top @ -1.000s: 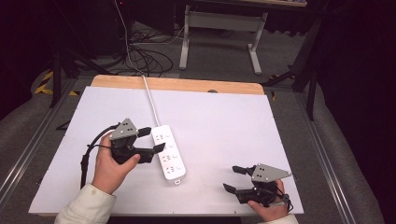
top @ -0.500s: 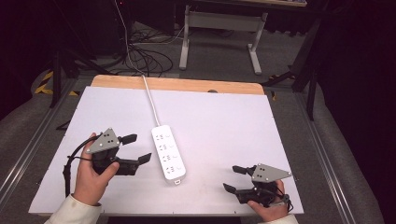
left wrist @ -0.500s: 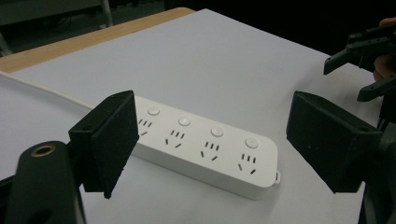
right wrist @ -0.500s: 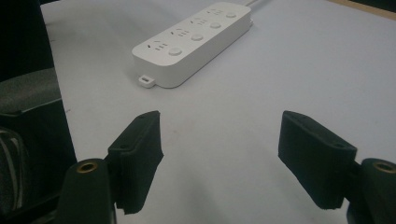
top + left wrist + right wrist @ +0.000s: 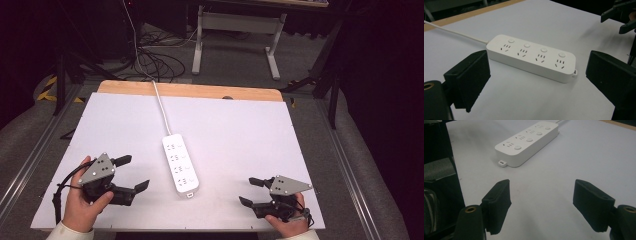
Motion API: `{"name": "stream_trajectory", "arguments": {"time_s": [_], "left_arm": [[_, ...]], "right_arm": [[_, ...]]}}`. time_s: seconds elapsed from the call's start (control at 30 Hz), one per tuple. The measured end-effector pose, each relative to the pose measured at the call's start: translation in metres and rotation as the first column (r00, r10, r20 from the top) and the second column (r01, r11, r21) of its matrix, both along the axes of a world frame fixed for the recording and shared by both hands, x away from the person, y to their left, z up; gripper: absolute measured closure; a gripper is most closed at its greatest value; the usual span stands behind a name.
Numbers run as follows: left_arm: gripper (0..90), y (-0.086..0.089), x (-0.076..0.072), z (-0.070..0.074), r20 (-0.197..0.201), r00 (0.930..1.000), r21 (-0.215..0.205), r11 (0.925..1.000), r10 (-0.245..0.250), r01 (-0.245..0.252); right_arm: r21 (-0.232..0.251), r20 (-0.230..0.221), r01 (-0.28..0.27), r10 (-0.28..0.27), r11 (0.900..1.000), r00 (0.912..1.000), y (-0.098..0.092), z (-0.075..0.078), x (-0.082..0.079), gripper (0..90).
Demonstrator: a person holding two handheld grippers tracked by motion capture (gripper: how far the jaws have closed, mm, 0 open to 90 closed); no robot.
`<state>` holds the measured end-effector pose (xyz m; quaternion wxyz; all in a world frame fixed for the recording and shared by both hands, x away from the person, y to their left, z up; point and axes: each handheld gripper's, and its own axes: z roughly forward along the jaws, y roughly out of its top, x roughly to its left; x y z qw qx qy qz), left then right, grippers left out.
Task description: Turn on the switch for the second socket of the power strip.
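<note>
left claw (image 5: 131, 172): released, nothing held | right claw (image 5: 252, 191): released, nothing held | power strip (image 5: 180, 164): flat on desk (image 5: 240, 125), between both claws, untouched | risk: strip could be dragged or twisted by its taut cord (image 5: 161, 109) if gripped at one end only
</note>
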<state>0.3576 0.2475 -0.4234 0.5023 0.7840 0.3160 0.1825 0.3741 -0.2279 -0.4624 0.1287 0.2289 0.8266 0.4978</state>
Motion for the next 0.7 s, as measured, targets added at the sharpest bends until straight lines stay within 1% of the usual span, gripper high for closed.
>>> {"name": "stream_trajectory", "arguments": {"time_s": [0.1,0.13,0.23,0.33,0.4,0.47,0.5,0.63,0.67,0.7], "left_arm": [[6.1,0.006,-0.005,-0.007,0.005,1.0,-0.012,0.9999,0.003,-0.003],[6.3,0.008,-0.006,-0.01,0.0,1.0,-0.014,0.9999,-0.001,0.001],[7.7,0.016,-0.01,-0.02,0.007,0.9999,-0.011,0.9999,0.012,-0.012],[7.9,0.024,-0.011,-0.029,0.013,0.9997,-0.024,0.9995,0.02,-0.019],[8.8,0.029,-0.011,-0.033,0.019,0.9995,-0.002,0.9997,0.026,-0.025],[10.4,0.033,-0.012,-0.038,0.01,0.9993,-0.008,0.9993,0.036,-0.036],[11.1,0.035,-0.012,-0.041,0.006,0.999,-0.017,0.9988,0.045,-0.045],[11.1,0.041,-0.014,-0.049,-0.026,0.9982,-0.051,0.9972,0.054,-0.055],[11.0,0.043,-0.015,-0.05,-0.029,0.9977,-0.06,0.9962,0.061,-0.063],[11.1,0.046,-0.015,-0.051,-0.039,0.997,-0.062,0.9957,0.067,-0.069]], "right_arm": [[0.0,-0.001,-0.001,0.001,1.0,1.0,0.0,0.0,0.0,30.3],[-0.001,0.0,-0.001,0.001,1.0,1.0,0.0,0.0,0.0,30.3],[0.002,0.002,-0.001,0.001,1.0,1.0,0.0,0.0,0.0,30.3],[0.002,0.001,-0.002,0.002,1.0,1.0,0.0,0.0,0.0,30.3],[0.001,0.001,-0.001,0.001,1.0,1.0,0.0,0.0,0.0,30.3],[0.001,0.001,-0.002,0.002,1.0,1.0,0.0,0.0,0.0,30.3],[0.001,0.001,-0.002,0.002,1.0,1.0,0.0,0.0,0.0,30.3],[0.003,-0.002,0.002,-0.002,1.0,1.0,-0.001,0.0,0.0,30.3],[0.003,-0.003,0.002,-0.002,1.0,1.0,-0.001,-0.001,0.001,30.3],[0.003,-0.004,0.002,-0.002,1.0,1.0,-0.002,-0.001,0.001,30.3]]}}
